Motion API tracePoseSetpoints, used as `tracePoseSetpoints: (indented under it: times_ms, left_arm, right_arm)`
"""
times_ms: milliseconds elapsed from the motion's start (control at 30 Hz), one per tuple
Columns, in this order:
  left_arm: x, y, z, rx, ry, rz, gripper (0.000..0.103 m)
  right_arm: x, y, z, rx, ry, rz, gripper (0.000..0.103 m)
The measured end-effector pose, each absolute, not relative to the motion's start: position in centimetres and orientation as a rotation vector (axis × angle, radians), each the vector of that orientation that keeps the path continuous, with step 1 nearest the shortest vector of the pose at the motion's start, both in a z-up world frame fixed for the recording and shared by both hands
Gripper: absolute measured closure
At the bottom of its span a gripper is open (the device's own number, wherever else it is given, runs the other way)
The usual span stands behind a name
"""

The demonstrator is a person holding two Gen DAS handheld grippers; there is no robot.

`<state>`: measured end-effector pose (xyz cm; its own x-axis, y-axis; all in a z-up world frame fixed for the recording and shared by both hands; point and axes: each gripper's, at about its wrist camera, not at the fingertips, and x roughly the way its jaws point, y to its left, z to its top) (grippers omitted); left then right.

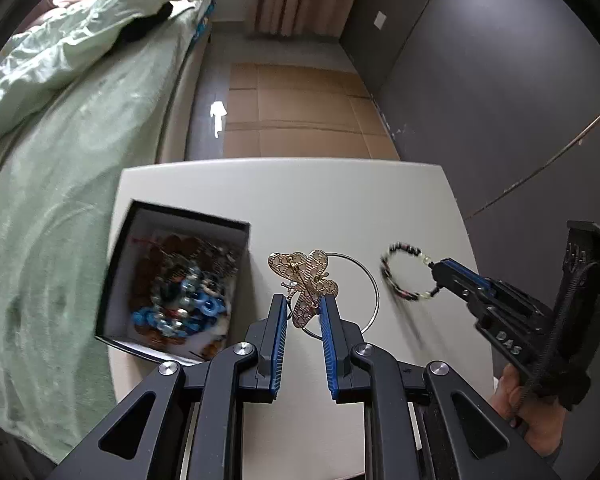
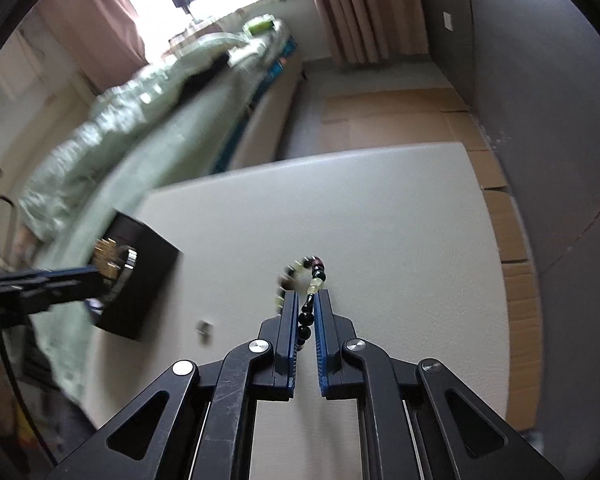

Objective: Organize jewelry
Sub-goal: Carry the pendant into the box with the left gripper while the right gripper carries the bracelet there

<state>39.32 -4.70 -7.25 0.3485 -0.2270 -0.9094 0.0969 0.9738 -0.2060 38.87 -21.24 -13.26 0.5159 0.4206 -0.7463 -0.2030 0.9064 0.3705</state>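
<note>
My left gripper (image 1: 303,300) is shut on a gold butterfly brooch (image 1: 305,276) joined to a thin silver ring (image 1: 374,284), held above the white table (image 1: 340,200). An open black box (image 1: 172,276) full of blue, brown and clear beaded jewelry sits on the table to its left. My right gripper (image 2: 307,296) is shut on a beaded bracelet (image 2: 304,276) of black, pale green and dark red beads, held above the table. The bracelet (image 1: 404,274) and right gripper (image 1: 440,268) also show at the right of the left wrist view. The box (image 2: 140,276) and the left gripper (image 2: 96,276) show blurred in the right wrist view.
A bed with a green cover (image 1: 60,160) runs along the table's left side. Flattened cardboard (image 1: 300,112) lies on the floor beyond the table. A dark grey wall (image 1: 500,80) stands to the right. A small object (image 2: 205,328) lies on the table.
</note>
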Motion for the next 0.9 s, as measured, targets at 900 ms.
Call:
tracePoseSetpoints:
  times_ms: [900]
  left_arm:
    - [40.1,3.9,-9.5,-0.143,1.206,-0.075,0.047]
  right_arm:
    - [39.5,-10.1,-7.7,0.417,0.778,0.721,0.094]
